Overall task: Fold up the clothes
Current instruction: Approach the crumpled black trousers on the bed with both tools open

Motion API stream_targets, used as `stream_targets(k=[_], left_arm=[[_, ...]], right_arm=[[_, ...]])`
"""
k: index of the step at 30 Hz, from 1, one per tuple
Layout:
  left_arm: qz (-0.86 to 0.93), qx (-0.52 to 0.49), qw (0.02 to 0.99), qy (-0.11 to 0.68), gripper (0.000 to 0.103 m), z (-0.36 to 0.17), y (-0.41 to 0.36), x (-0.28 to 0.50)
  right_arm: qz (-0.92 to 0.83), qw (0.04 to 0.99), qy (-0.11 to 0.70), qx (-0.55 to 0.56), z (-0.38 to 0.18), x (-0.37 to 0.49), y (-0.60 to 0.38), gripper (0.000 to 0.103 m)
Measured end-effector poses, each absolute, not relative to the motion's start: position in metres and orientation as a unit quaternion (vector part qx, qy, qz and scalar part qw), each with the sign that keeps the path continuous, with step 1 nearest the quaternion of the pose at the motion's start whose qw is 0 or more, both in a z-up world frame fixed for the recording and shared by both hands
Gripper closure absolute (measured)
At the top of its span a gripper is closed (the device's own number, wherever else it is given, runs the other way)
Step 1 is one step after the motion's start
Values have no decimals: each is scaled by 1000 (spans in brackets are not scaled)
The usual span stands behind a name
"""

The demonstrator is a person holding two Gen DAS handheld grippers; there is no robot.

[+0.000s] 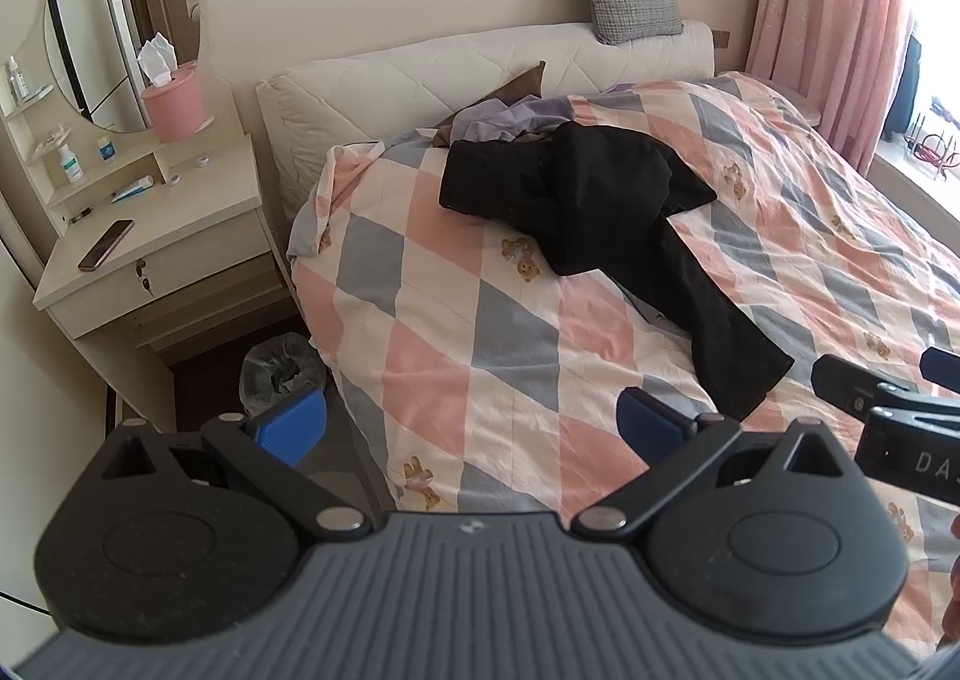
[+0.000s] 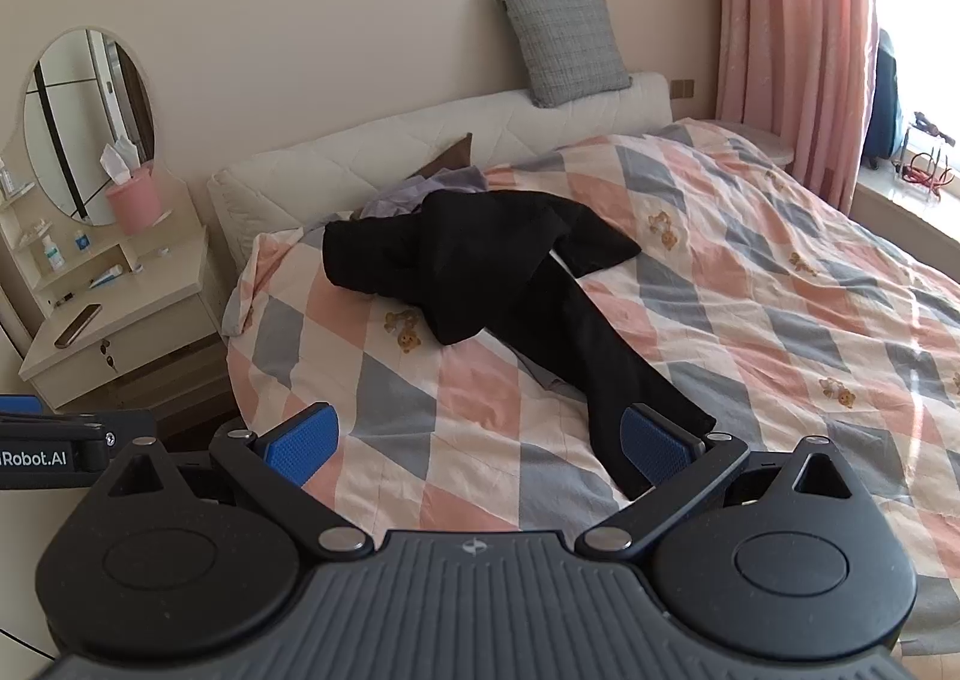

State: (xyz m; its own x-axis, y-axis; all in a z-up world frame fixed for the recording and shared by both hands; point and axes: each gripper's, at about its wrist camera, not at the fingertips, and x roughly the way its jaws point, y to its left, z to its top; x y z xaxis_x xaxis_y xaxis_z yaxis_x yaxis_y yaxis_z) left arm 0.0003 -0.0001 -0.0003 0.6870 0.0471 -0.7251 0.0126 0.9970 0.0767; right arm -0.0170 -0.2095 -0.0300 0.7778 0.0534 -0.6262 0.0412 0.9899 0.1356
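Bed (image 2: 780, 284): soft quilt in pink, grey and cream diamonds with small bears, rumpled. Black garment (image 2: 480, 260): matte, limp cloth, bunched in a heap at the far left of the quilt, one long limb, perhaps a trouser leg, trailing toward the near edge; unfolded. Lilac cloth (image 1: 510, 116): crumpled behind it. Left gripper (image 1: 474, 428) and right gripper (image 2: 480, 440): both spread wide, holding nothing. Any grasp would best take hems, pulled flat.

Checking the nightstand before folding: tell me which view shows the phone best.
The left wrist view: the phone lies large and unobstructed on the dresser top. The right wrist view shows it smaller, near the edge.
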Motion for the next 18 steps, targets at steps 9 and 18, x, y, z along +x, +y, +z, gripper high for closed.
stream_targets(k=[9, 18], left_arm=[[9, 38, 918, 395, 1, -3, -2, 1], [4, 40, 918, 395, 1, -6, -6, 1]], right_arm=[[1, 939, 337, 69, -31, -15, -212, 0], [0, 937, 340, 72, -33, -11, -214, 0]])
